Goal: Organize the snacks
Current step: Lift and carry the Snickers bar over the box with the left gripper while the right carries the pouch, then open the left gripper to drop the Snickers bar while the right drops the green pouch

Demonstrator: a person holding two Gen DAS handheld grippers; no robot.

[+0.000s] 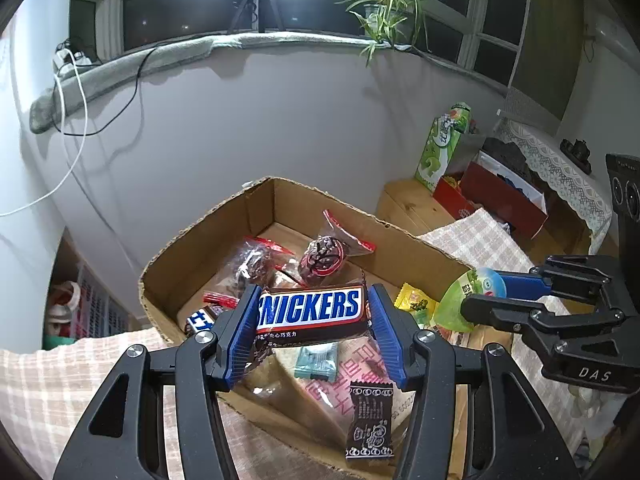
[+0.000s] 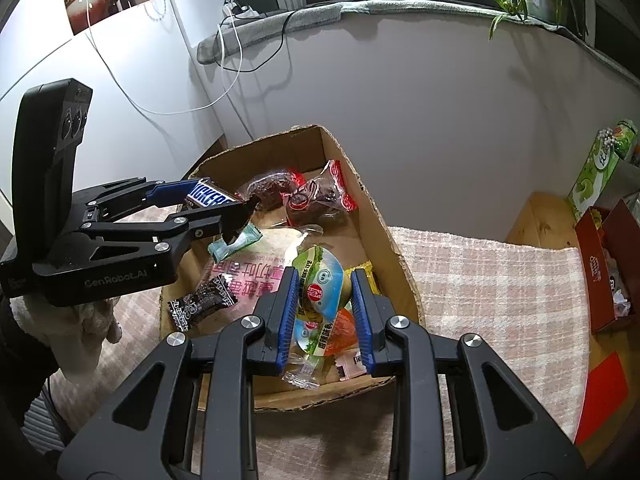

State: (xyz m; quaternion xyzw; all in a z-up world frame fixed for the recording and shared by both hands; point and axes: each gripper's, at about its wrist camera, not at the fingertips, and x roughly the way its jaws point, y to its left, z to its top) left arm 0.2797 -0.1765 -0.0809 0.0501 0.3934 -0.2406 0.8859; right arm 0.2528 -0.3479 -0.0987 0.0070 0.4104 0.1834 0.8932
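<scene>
Snickers bar (image 1: 311, 312) sits clamped crosswise in our left gripper (image 1: 312, 320), long axis spanning the pads, hanging over the cardboard box (image 1: 208, 240). Right gripper (image 2: 325, 304) pinches a green jelly cup (image 2: 320, 284) above the box's near right corner. For both, the drop lies straight below.

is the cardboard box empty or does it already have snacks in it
Not empty: the cardboard box holds several wrapped snacks, including a black candy.
</scene>
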